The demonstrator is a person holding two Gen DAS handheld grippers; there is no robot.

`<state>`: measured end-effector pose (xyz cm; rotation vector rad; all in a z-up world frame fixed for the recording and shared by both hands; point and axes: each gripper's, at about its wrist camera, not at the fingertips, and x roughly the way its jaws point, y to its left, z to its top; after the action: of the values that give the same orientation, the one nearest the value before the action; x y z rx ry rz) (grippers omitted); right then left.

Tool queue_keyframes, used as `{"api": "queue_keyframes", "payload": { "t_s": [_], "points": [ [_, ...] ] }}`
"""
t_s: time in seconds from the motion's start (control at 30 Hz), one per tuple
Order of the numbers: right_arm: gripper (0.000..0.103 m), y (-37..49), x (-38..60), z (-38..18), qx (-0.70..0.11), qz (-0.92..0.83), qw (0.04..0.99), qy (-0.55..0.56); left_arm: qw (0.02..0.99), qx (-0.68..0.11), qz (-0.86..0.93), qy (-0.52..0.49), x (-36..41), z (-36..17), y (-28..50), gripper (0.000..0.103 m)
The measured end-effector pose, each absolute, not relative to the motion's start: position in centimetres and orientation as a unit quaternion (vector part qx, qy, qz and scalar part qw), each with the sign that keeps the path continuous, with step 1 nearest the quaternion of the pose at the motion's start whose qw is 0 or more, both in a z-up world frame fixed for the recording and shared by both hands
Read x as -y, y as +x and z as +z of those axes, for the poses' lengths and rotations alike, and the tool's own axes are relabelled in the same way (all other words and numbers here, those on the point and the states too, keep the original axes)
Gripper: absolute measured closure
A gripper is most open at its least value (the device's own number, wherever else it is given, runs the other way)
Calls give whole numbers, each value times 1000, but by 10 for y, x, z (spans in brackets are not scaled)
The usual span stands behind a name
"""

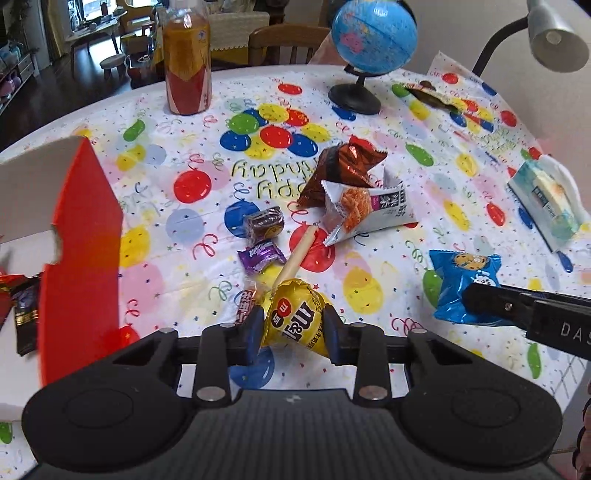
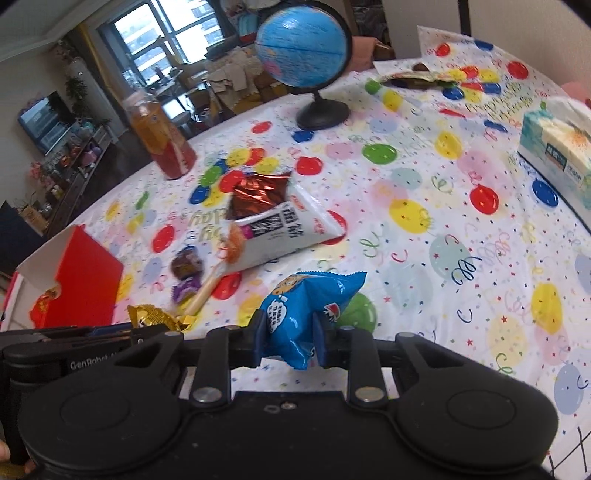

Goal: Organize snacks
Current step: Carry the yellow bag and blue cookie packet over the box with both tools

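My left gripper [image 1: 293, 326] is shut on a yellow M&M's packet [image 1: 295, 319] and holds it above the balloon-print tablecloth. My right gripper [image 2: 290, 334] is shut on a blue cookie packet [image 2: 303, 310], which also shows in the left wrist view [image 1: 461, 284]. An open red box [image 1: 83, 258] stands at the left with dark wrappers [image 1: 22, 306] inside; it also shows in the right wrist view [image 2: 86, 284]. Loose on the cloth lie a brown foil bag [image 1: 343, 170], a white noodle-snack bag [image 1: 369, 210], two purple candies [image 1: 260, 236] and a cream stick [image 1: 297, 254].
An orange drink bottle [image 1: 186, 59] and a globe [image 1: 369, 44] stand at the back. A tissue box [image 1: 546, 203] is on the right, and a desk lamp [image 1: 554, 33] hangs above it. A torn wrapper [image 1: 432, 94] lies at the far right back.
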<state>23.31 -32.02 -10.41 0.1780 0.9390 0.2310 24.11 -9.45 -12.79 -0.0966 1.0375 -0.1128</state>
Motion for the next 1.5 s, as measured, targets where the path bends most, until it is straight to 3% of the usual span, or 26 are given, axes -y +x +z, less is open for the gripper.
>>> {"api": "queue_keyframes", "payload": {
  "t_s": [0.7,1.5],
  "points": [
    [78,191,217,-27,-393,212,894,44,890,-448,-11,-83,-6,-50,186,70],
    [78,180,78,-27,-383,276,881,1,899,-418,80,-103,-154,-28,142,69]
  ]
}}
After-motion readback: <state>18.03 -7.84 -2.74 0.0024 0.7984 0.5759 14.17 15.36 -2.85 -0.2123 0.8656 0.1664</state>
